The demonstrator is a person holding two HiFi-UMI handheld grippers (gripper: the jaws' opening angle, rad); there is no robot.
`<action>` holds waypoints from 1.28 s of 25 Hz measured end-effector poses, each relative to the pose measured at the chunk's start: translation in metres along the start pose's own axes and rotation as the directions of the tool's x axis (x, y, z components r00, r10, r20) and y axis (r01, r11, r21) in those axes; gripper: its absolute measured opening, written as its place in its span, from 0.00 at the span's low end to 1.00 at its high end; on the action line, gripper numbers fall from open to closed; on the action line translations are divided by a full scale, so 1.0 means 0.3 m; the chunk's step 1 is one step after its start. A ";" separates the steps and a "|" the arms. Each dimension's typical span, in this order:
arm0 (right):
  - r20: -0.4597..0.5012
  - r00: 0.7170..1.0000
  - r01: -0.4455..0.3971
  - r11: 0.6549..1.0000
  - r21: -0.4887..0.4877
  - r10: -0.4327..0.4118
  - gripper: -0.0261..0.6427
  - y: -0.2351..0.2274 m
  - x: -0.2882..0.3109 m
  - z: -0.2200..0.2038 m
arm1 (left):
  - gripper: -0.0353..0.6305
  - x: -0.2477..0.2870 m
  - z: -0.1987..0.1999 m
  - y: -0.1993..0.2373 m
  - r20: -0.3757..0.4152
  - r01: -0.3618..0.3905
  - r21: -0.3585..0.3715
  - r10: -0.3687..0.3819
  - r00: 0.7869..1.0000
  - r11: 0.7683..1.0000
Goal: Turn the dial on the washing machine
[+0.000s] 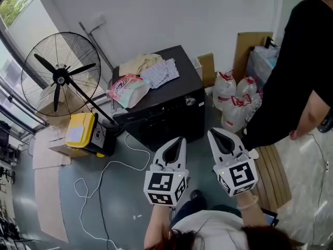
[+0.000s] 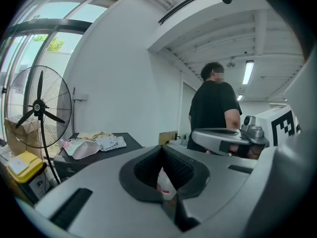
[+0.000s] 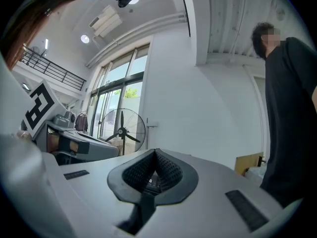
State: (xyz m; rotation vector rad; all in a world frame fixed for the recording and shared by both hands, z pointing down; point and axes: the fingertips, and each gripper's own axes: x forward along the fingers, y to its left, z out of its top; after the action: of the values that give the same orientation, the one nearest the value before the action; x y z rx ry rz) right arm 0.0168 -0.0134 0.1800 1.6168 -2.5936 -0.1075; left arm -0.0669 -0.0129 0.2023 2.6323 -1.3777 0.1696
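Observation:
The black washing machine (image 1: pixel 166 116) stands against the white wall, and its round silver dial (image 1: pixel 190 101) sits at the right end of the front panel. My left gripper (image 1: pixel 181 139) and right gripper (image 1: pixel 211 132) are held side by side in front of the machine, both pointing at it and short of its front. Each has its jaws shut with nothing between them. The left gripper view shows its shut jaws (image 2: pixel 161 148) with the machine's top (image 2: pixel 99 155) further left. My right gripper's jaws (image 3: pixel 156 152) are closed in its own view too.
A pink pouch (image 1: pixel 127 89) and folded cloths (image 1: pixel 153 69) lie on the machine. A standing fan (image 1: pixel 60 77) and a yellow box (image 1: pixel 80 129) are to the left, a white cable (image 1: pixel 104 176) on the floor. Bottle packs (image 1: pixel 234 100), a person in black (image 1: pixel 296 72) and a slatted board (image 1: pixel 273 176) are on the right.

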 end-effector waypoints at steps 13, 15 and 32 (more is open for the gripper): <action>-0.055 0.998 0.014 0.999 -0.034 -0.016 0.08 -0.048 0.202 -0.073 | 0.08 0.150 -0.044 0.126 -0.020 0.036 -0.034 -0.037 0.999 0.999; -0.059 0.998 0.008 0.999 -0.040 -0.010 0.08 -0.068 0.235 -0.085 | 0.08 0.184 -0.054 0.150 -0.026 0.022 -0.039 -0.023 0.999 0.999; -0.116 0.992 -0.060 0.997 -0.044 0.055 0.10 -0.234 0.513 -0.300 | 0.08 0.456 -0.231 0.368 -0.083 -0.137 -0.077 0.130 0.988 0.988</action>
State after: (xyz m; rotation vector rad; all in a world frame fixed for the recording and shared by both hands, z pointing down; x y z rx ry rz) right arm 0.0216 -0.1838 0.2675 1.4857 -2.5288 -0.0704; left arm -0.0817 -0.1710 0.3047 2.4412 -1.5021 0.2241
